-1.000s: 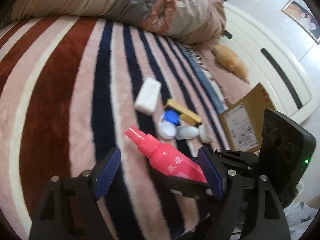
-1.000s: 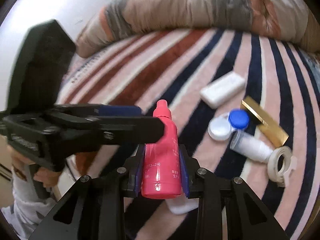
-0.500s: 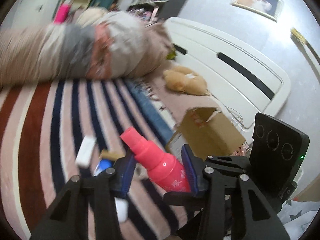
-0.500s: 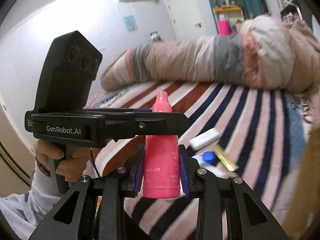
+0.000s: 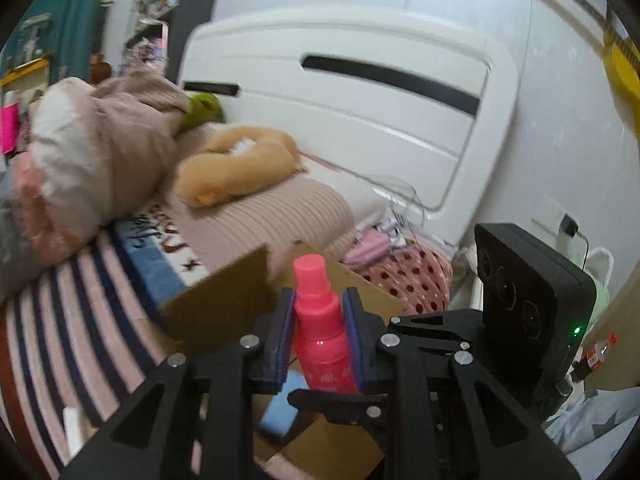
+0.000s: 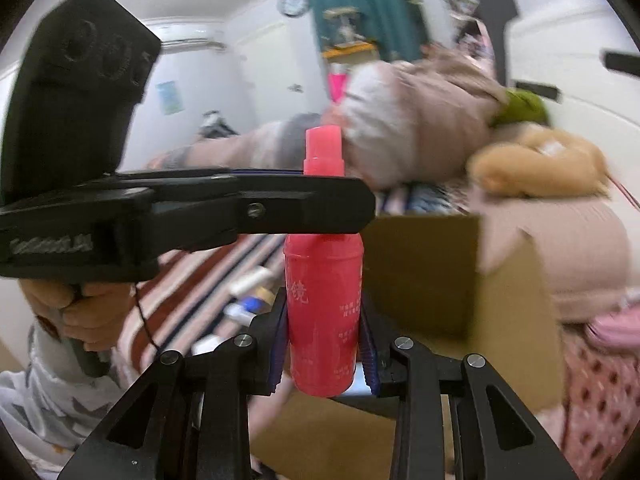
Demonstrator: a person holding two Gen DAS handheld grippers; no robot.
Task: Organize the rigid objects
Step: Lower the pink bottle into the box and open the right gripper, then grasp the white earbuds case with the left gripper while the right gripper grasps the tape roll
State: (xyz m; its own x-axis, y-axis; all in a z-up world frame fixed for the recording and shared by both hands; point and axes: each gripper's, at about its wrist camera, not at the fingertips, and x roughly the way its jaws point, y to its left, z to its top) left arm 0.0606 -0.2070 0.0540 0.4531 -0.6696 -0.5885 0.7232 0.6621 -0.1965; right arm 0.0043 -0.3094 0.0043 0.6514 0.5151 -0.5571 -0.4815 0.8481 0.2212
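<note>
Pink spray bottle (image 6: 323,300) held by both grippers, upright, above the open cardboard box (image 6: 516,288).

Right gripper (image 6: 324,344) is clamped on the bottle's lower body. Left gripper (image 5: 317,344) has just been closing and its blue pads now press the shoulder below the cap, so I have two grips on one bottle. The box sits at the bed's edge beside the striped blanket (image 5: 60,320), flaps up, something light blue already inside. The frames are blurred, so I can't judge how far the base clears the near flap. My plan: keep the bottle vertical, bring it over the box centre, let only one gripper go first, lower with the other, and avoid twisting the two grips against each other.
</note>
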